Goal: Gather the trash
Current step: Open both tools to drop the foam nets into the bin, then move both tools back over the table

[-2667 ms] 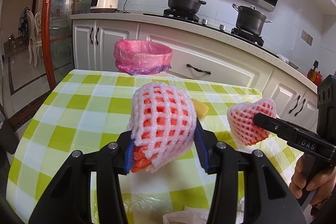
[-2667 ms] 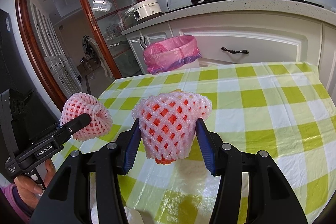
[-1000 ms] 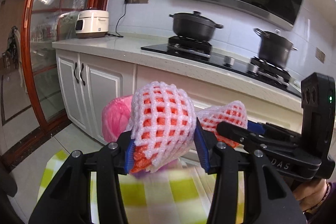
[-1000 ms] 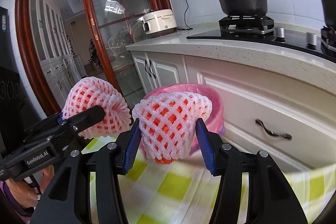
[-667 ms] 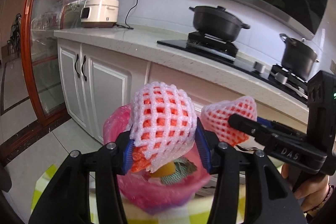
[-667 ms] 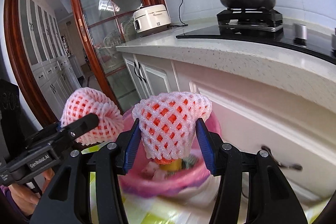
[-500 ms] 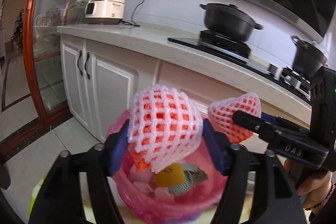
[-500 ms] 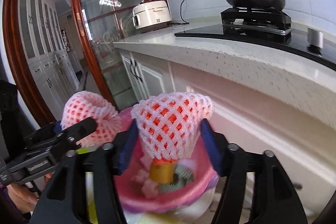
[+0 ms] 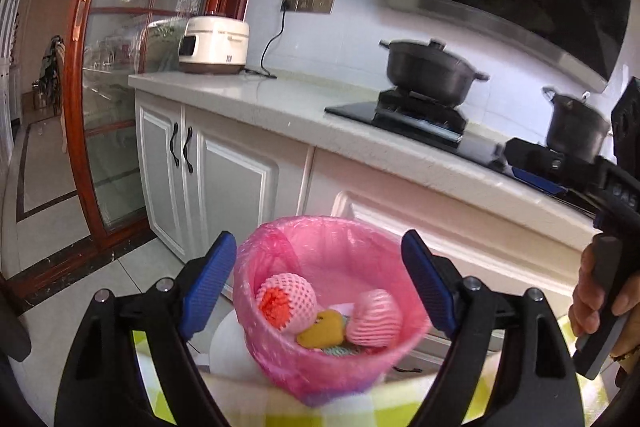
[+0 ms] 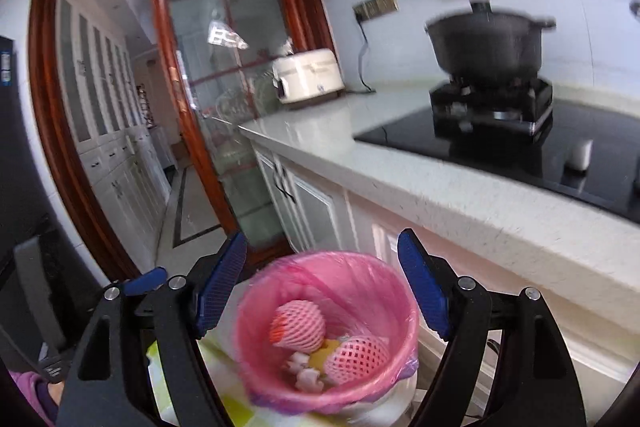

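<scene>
Two foam fruit nets lie inside the pink-lined trash bin, dropped beneath the left claw and right claw, both opening and empty, so the release step looks done and next comes returning to the checkered tabletop for more.

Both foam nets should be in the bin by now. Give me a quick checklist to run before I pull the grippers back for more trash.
1. Left gripper empty: ok, jaws opening with nothing between the pads.
2. Right gripper empty: ok, jaws opening, nothing held.
3. Both foam nets inside the bin: ok, one net lies left, the other net right, on top of the yellow scrap.
4. Pink bin liner over the rim: ok on the sides in view.
5. Nothing hanging over the rim: ok in both views.
6. More trash left on the table: cannot tell, only a blurred strip of the cloth shows.
</scene>
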